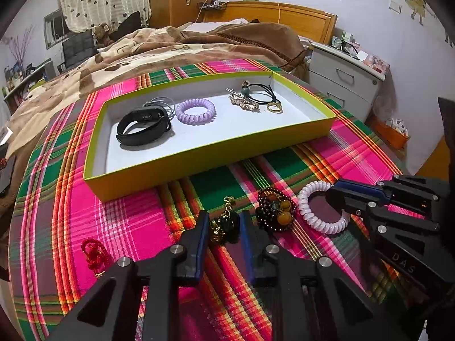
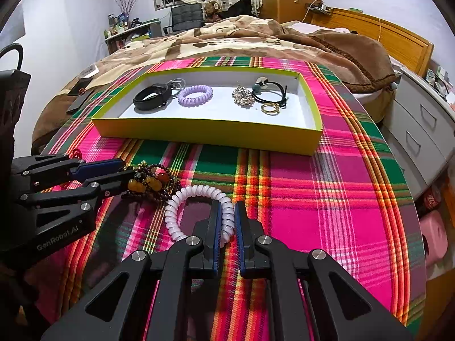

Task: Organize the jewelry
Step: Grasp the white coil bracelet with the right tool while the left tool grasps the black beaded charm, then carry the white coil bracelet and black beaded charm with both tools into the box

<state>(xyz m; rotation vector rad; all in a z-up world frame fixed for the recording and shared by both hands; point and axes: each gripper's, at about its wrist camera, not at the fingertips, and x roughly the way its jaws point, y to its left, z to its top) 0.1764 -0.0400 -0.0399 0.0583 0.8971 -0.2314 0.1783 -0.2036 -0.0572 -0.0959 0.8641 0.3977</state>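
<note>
Closing on a white coil hair tie (image 2: pixel 199 213), the right gripper (image 2: pixel 226 227) has its fingers nearly together around the tie's near loop on the plaid tabletop (image 2: pixel 327 199). The left gripper (image 1: pixel 223 227) straddles a dark green and gold ornament (image 1: pixel 224 224), fingers just beside it; whether they grip it cannot be told. A beaded bracelet (image 1: pixel 274 209) lies between them. The yellow tray (image 2: pixel 210 133), toward the far edge, holds a black band (image 2: pixel 152 96), a purple coil tie (image 2: pixel 195 95) and a gold ring (image 2: pixel 270 108).

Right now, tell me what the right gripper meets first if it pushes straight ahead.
The right gripper has its jaws around the white spiral hair tie. Straight ahead lies bare plaid cloth, then probably the yellow tray's near wall; depth is unclear.
</note>
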